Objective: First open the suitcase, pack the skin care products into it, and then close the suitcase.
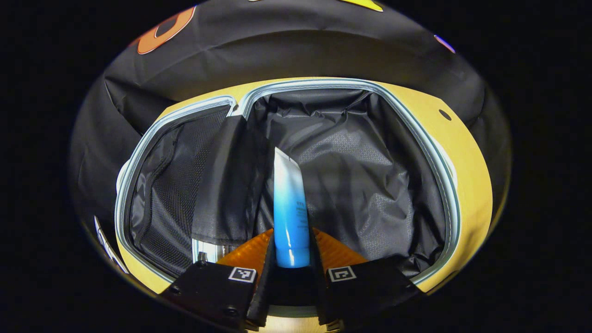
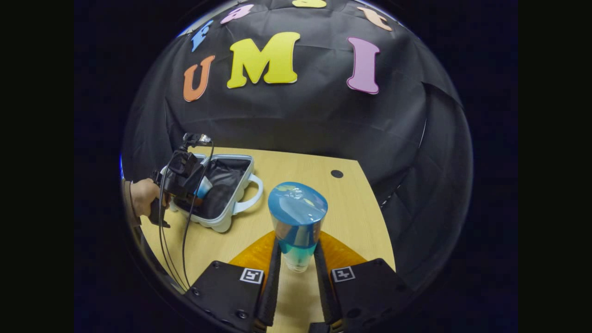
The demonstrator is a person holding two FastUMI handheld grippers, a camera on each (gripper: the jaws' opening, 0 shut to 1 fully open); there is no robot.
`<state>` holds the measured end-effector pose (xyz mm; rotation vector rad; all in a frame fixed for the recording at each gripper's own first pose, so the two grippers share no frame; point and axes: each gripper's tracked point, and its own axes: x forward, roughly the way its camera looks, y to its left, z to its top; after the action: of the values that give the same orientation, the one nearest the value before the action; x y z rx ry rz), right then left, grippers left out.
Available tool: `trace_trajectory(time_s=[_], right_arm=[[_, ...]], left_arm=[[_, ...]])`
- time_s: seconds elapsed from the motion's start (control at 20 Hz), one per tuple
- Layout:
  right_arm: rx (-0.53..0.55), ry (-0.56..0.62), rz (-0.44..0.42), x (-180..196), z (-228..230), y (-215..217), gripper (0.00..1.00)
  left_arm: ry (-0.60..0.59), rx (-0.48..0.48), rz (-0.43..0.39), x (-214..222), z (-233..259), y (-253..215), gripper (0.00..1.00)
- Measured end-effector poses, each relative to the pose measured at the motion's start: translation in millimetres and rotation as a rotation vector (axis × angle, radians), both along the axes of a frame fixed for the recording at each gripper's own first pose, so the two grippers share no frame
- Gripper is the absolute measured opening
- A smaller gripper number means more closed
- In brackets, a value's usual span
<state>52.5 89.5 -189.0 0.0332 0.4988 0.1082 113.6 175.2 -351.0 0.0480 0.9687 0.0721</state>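
Two skin care products are held at this moment. The suitcase (image 1: 467, 185) lies open on the wooden table (image 2: 351, 208), so the first step is done. The left gripper (image 1: 292, 259) clamps a blue-white tube (image 1: 289, 203) above the black lining, not yet released. The right gripper (image 2: 298, 263) squeezes a blue-capped bottle (image 2: 297, 222) over the table, well apart from the suitcase. Packing and closing remain, I judge.

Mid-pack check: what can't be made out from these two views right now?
- Left gripper view: the tube's cap end is hidden between the left gripper's fingers; its print is too blurred to read.
- Left gripper view: the suitcase's near rim is cut off behind the gripper body.
- Right gripper view: the bottle's base is partly hidden by the right gripper's fingers.
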Motion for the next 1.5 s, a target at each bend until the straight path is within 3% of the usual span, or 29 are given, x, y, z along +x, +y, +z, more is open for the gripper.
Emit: trace_trajectory(time_s=[0.15, 0.2, 0.25, 0.3, 0.4, 0.5, 0.55, 0.7, 1.05, 1.25, 1.35, 1.5], right_arm=[[0.026, 0.008, 0.013, 10, 7, 12, 0.36], [0.035, 0.006, 0.022, 16, 12, 18, 0.37], [0.051, 0.004, 0.033, 24, 17, 26, 0.37], [0.065, 0.004, 0.043, 33, 22, 34, 0.37], [0.083, 0.003, 0.061, 50, 32, 53, 0.36], [0.107, 0.002, 0.104, 68, 40, 83, 0.34], [0.116, 0.009, 0.124, 75, 42, 98, 0.36], [0.116, 0.043, 0.196, 93, 36, 150, 0.36], [0.113, 0.161, 0.27, 110, -16, 240, 0.37], [0.104, 0.27, 0.224, 121, -52, 264, 0.37], [0.099, 0.333, 0.198, 122, -70, 271, 0.37], [0.108, 0.329, 0.167, 136, -67, 273, 0.37]], left_arm=[[-0.003, -0.008, 0.01, -1, -1, -3, 0.43], [-0.006, -0.064, 0.0, -2, -2, -13, 0.53], [-0.01, -0.111, -0.01, -4, 1, -22, 0.38], [-0.023, -0.137, -0.009, -6, 5, -27, 0.64], [-0.08, -0.172, 0.003, -10, 20, -30, 0.65], [-0.169, -0.189, -0.004, -10, 45, -31, 0.83], [-0.209, -0.182, -0.008, -14, 59, -28, 0.81], [-0.32, -0.161, -0.006, -31, 93, -9, 0.92], [-0.476, -0.143, 0.064, -94, 141, 58, 0.93], [-0.545, -0.107, 0.115, -112, 151, 99, 0.93], [-0.546, -0.138, 0.158, -118, 150, 113, 0.93], [-0.558, -0.131, 0.19, -119, 150, 132, 0.93]])
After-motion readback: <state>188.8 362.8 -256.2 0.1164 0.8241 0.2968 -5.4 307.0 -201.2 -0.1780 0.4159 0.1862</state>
